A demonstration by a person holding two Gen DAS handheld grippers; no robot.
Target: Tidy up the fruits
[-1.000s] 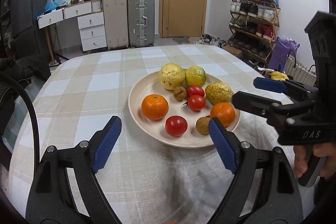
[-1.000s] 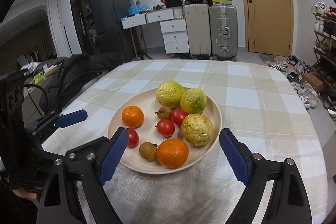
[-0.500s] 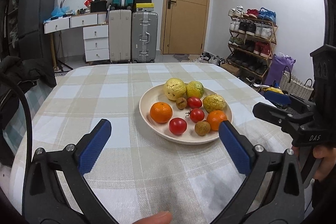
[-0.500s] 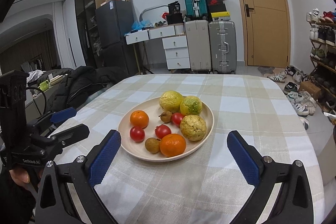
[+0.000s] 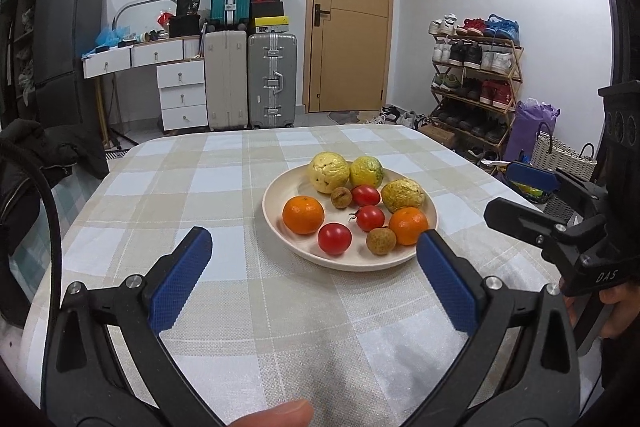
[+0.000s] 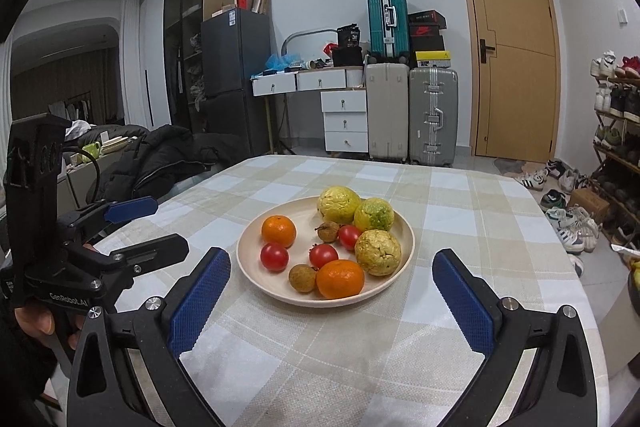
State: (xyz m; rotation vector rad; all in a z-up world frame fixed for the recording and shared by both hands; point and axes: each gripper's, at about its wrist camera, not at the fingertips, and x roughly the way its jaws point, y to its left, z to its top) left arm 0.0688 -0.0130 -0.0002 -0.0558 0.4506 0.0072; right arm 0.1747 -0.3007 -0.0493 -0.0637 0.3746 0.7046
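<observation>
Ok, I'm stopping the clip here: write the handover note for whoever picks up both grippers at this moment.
Left gripper: jaws wide open, empty, held back from the plate.
Right gripper: jaws wide open, empty, also short of the plate.
All fruit sits on the cream plate on the checked tablecloth: two oranges, three tomatoes, three bumpy yellow fruits at the far side, two small brown fruits.
Done: everything lies on the plate, grouped loosely by kind.
Left: nothing is gripped. No fruit lies on the cloth, so judge whether more sorting is needed.
</observation>
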